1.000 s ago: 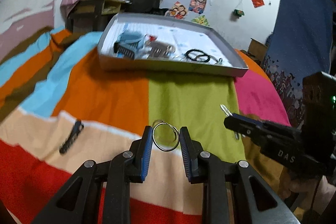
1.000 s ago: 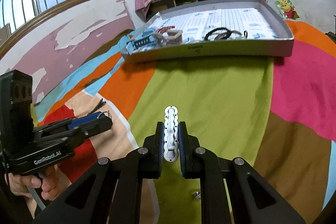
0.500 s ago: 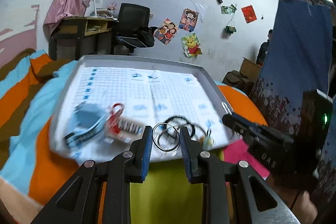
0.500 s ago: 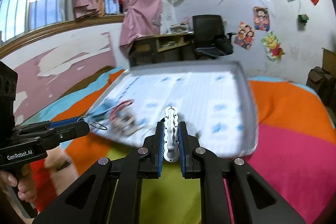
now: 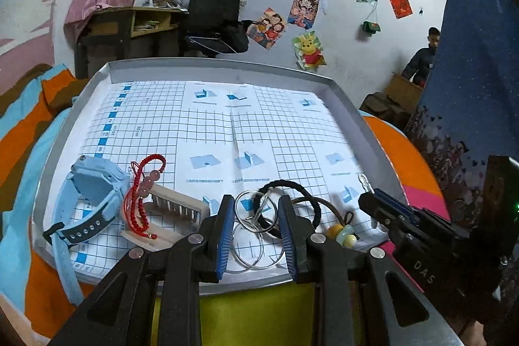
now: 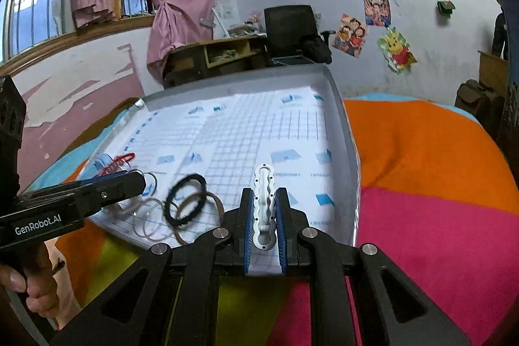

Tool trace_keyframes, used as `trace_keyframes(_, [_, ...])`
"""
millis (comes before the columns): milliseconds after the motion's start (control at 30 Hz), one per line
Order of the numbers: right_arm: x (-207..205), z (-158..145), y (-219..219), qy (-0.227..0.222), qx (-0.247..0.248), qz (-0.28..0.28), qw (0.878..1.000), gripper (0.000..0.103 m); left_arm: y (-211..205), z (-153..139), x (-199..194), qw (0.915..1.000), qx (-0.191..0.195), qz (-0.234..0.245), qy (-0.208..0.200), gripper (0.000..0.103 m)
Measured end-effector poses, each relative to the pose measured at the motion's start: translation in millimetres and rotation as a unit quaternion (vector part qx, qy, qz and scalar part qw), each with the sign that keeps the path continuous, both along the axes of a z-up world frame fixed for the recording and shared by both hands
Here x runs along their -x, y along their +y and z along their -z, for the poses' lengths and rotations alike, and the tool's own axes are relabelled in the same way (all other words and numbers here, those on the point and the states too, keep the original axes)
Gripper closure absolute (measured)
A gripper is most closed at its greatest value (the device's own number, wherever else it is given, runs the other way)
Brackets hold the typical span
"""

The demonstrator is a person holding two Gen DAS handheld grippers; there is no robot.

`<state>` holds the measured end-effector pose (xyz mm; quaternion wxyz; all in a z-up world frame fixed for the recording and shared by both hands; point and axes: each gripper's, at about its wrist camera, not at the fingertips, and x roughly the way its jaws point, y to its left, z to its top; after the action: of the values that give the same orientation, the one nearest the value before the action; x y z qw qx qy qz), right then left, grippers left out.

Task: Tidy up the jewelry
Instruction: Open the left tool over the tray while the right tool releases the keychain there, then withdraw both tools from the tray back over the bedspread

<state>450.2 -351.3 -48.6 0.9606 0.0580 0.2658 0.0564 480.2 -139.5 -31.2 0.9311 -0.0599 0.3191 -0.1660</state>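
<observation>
While blur smears the tray (image 6: 340,119), both jaws pinch: ring (image 5: 251,206), clip (image 6: 265,209).

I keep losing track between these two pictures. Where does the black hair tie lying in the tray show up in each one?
Left wrist view: the black hair tie lies low and centre, just beyond the left gripper, partly behind its right finger.
Right wrist view: it sits lower left, blurred, overlapping brown rings.
Shared landmark: the grey tray with grid paper, also seen here.
</observation>
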Motion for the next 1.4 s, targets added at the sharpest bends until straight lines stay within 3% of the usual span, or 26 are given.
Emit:
trace_keyframes(133, [-0.9,0.8,-1.9,0.001,-0.002,0.004,1.000,0.091,0.7,0.8,-0.4,0.9999,-0.009,-0.012,0.006,0.073])
trace_keyframes(200, [0.1,0.0,-3.3,0.000,-0.002,0.007,1.000,0.086,2.7,-0.2,0.7,0.9998,-0.010,-0.018,0.005,0.065])
trace_keyframes(267, [1.4,-1.3,-5.2,-0.002,-0.003,0.011,1.000,0.078,5.5,-2.9,3.7,0.9998,0.001,-0.021,0.002,0.044])
trace_keyframes(300, [2.3,-2.4,-6.8,-0.004,-0.005,0.013,1.000,0.074,8.0,-5.6,8.9,0.9994,0.003,-0.034,-0.007,0.040])
trace_keyframes(500, [19.4,-19.2,-10.7,-0.024,-0.003,0.025,0.999,0.073,16.1,-21.3,31.6,0.9983,0.000,-0.050,-0.031,0.035])
trace_keyframes(567, [28.7,-28.6,-11.3,-0.034,0.002,0.029,0.999,0.071,20.4,-29.0,43.4,0.9975,0.004,-0.057,-0.042,0.024])
trace_keyframes(700, [50.4,-48.0,-10.8,-0.052,0.006,0.029,0.998,0.056,30.9,-47.9,66.8,0.9962,0.011,-0.064,-0.058,0.018])
trace_keyframes(833, [78.2,-66.4,-4.4,-0.058,0.018,0.028,0.998,0.041,45.9,-64.1,100.9,0.9931,0.012,-0.081,-0.084,0.000])
trace_keyframes(900, [91.4,-72.9,-2.6,-0.064,0.021,0.034,0.997,0.029,53.8,-70.3,119.9,0.9904,0.006,-0.092,-0.102,0.000])
trace_keyframes(1033, [120.6,-87.8,7.8,-0.078,0.016,0.033,0.996,0.014,66.6,-78.2,154.5,0.9867,-0.013,-0.104,-0.124,0.000])
trace_keyframes(1267, [186.7,-103.1,36.7,-0.117,0.024,0.021,0.993,0.003,104.6,-84.9,213.1,0.9807,-0.011,-0.133,-0.144,0.000])
trace_keyframes(1400, [223.6,-107.5,49.2,-0.133,0.031,0.012,0.991,0.003,126.8,-83.2,243.0,0.9781,-0.011,-0.147,-0.147,0.000])
